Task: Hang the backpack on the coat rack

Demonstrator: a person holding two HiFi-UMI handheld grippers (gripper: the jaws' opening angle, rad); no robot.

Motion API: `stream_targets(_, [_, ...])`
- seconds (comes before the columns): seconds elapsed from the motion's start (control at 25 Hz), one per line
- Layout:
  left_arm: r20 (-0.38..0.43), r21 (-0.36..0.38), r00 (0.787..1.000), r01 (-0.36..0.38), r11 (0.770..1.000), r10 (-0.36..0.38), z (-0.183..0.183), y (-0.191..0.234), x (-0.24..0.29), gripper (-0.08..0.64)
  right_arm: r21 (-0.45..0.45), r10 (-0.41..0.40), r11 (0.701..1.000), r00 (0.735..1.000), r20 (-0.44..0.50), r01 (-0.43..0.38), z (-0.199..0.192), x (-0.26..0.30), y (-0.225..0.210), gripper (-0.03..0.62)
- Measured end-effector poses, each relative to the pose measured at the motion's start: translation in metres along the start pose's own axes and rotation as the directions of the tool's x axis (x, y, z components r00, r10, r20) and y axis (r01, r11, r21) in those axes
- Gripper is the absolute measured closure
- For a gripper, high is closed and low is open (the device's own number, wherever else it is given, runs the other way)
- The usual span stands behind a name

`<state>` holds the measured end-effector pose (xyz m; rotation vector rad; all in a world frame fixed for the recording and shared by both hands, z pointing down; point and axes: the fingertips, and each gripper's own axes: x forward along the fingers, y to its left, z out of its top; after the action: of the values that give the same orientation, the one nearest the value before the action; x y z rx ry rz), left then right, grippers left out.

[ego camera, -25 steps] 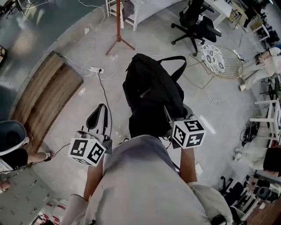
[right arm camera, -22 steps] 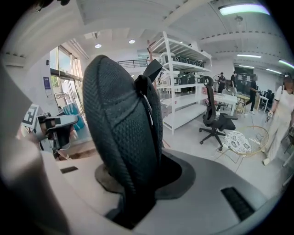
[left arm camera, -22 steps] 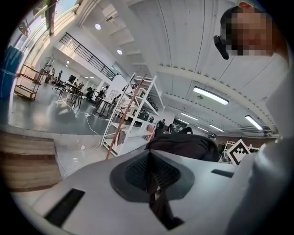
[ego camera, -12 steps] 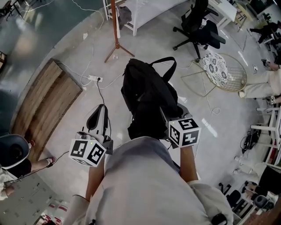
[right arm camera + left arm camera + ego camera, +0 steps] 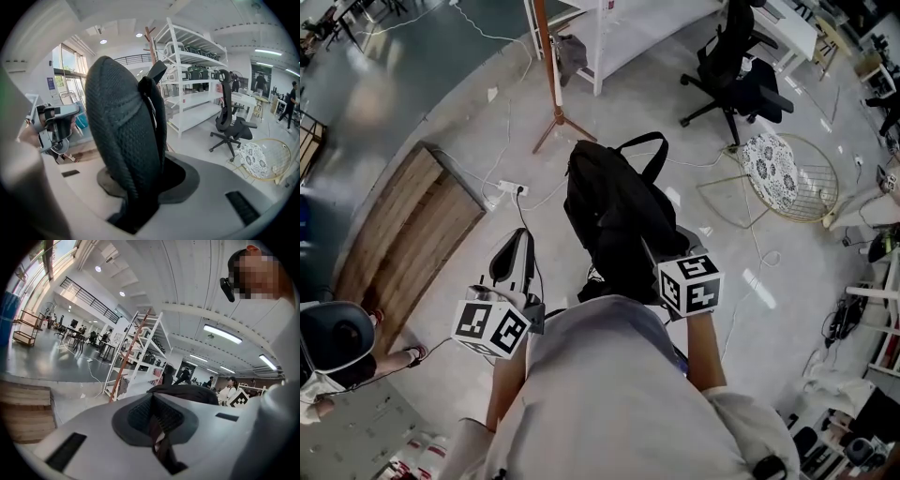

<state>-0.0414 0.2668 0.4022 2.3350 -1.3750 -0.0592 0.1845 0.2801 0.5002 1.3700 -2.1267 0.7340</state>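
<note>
At the centre of the head view, the black backpack [image 5: 614,206] hangs above the grey floor [image 5: 469,141], its carry loop toward the top of the frame. The right gripper [image 5: 664,258] grips its lower right edge. In the right gripper view the jaws are clamped on a padded black mesh part of the backpack [image 5: 124,126], which rises straight up between them and fills the middle of the frame.

Lower left in the head view, the left gripper [image 5: 514,262] is well apart from the bag. In its own view its jaws [image 5: 157,427] are together with nothing held, and the top of the backpack [image 5: 187,392] shows just beyond them.

The coat rack [image 5: 547,56], a brown wooden pole on splayed feet, stands at the top of the head view, above and slightly left of the backpack and apart from it. White shelving [image 5: 619,37] is just to its right. An office chair [image 5: 739,75] and a round wire chair [image 5: 787,173] are at the upper right. A wooden platform [image 5: 403,234] lies at the left, and a power strip [image 5: 511,188] sits just right of it.
</note>
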Motion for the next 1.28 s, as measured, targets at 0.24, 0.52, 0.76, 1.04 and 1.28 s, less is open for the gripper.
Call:
stream_targets(0.24, [0.006,-0.001,1.000,-0.021,1.000,0.021,0.001,-0.002,0.017,0.557,-0.019,0.020,1.000,1.000,-0.005,-0.020,0.010,0.012,-0.014,0.466])
stream_targets(0.52, [0.001,-0.007,1.000,-0.020,1.000,0.020,-0.001,-0.007,0.035,0.557,-0.041,0.027,0.999,1.000,-0.015,-0.028,0.019,0.020,-0.029,0.466])
stream_targets(0.76, [0.009,-0.018,0.999,-0.030,0.999,0.030,0.005,-0.003,0.052,0.557,-0.066,0.042,0.997,0.999,-0.034,-0.044,0.028,0.030,-0.035,0.466])
stream_targets(1.04, [0.015,0.001,1.000,-0.012,1.000,0.012,0.021,0.015,0.093,0.557,-0.096,0.052,0.994,0.998,-0.033,-0.055,0.060,0.054,-0.044,0.466])
stream_targets(1.28, [0.043,0.076,0.999,-0.022,0.997,0.019,0.047,0.034,0.125,0.557,-0.120,0.068,0.990,0.997,-0.019,-0.070,0.101,0.077,-0.046,0.466])
